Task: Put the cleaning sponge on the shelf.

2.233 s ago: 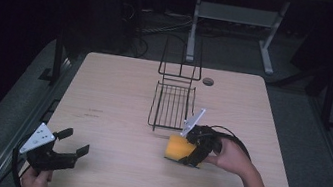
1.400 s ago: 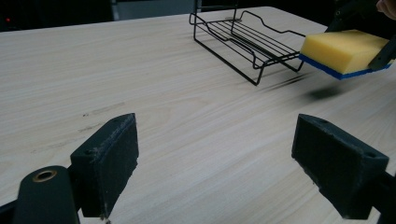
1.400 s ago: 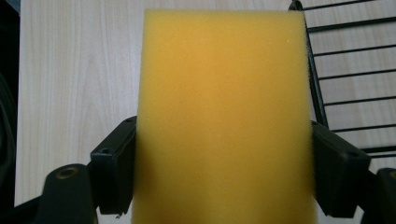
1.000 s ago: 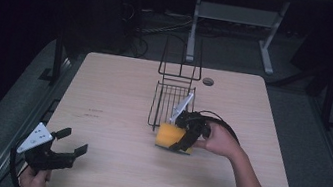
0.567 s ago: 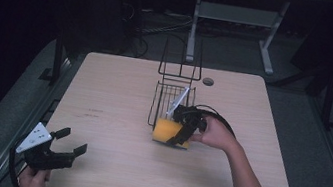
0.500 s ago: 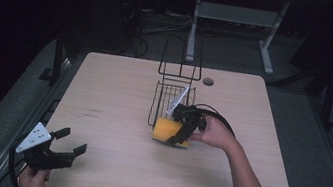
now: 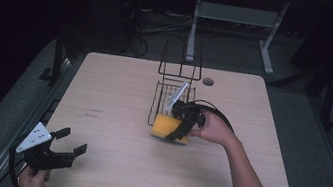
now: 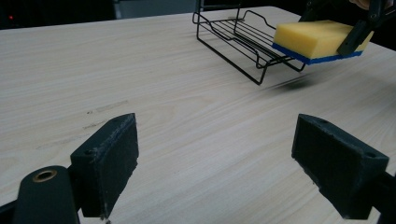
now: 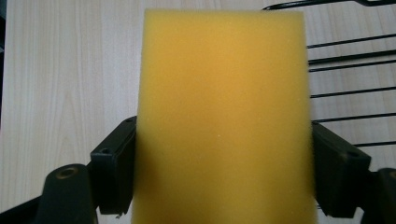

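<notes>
Moved since earlier: sponge [image 7: 167, 127] and right gripper [image 7: 174, 131], carried from the table's right part up and leftward to the rack's near edge; lay farther right and nearer the person 2.2 s ago.
Unmoved since earlier: left gripper [image 7: 68, 142], parked at the near left corner throughout; rack [image 7: 169, 94] in the same spot.
Sponge look: rectangular block, yellow foam on top, thin blue layer underneath, seen edge-on in the left gripper view [image 8: 314, 39]; plain yellow face toward the camera in the right gripper view [image 9: 224, 116].
Sponge place: held off the table [image 7: 118, 96], shadow on the wood below it, at the near left corner of the rack, its far end over the rack's near rim.
Right gripper state: jaws clamped on the sponge's two long sides, foam pressed between the pads.
Right hand [image 7: 214, 128]: wrapped round the gripper body, forearm reaching in from the lower right.
Left gripper state: jaws spread wide, nothing between them, bare wood seen through the gap [image 8: 219, 177].
Left hand [image 7: 33, 179]: at the table's near edge, gripping the handle.
Rack look: black wire, low flat tray with a tall upright back, standing mid-table.
</notes>
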### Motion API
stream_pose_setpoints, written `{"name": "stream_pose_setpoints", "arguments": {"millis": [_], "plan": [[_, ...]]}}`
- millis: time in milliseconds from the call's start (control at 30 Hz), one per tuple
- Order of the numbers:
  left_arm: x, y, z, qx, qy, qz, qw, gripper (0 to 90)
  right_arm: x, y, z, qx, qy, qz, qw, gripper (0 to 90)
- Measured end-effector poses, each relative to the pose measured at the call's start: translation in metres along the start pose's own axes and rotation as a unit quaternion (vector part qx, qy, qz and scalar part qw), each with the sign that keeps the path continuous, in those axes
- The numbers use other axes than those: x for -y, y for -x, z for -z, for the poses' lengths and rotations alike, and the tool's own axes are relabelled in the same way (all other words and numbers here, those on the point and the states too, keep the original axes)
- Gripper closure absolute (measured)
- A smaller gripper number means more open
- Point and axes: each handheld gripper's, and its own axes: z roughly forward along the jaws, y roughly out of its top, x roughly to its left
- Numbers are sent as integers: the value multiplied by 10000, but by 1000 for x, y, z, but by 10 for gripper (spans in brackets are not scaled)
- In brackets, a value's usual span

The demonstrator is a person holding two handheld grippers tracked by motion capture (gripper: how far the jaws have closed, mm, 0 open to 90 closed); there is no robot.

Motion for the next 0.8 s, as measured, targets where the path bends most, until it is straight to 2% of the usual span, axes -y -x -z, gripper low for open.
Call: {"name": "stream_pose_setpoints", "arguments": {"millis": [600,667,800], "plan": [[0,1,-1,0,-29,-18,10000,140,0,15,-2,-42,16,-112,9999,218],[0,1,-1,0,-27,-15,10000,140,-1,17,-1,-8,-39,-106,9999,218],[1,0,0,-1,-25,9,10000,140,-7,20,3,-3,21,-72,10000,218]]}}
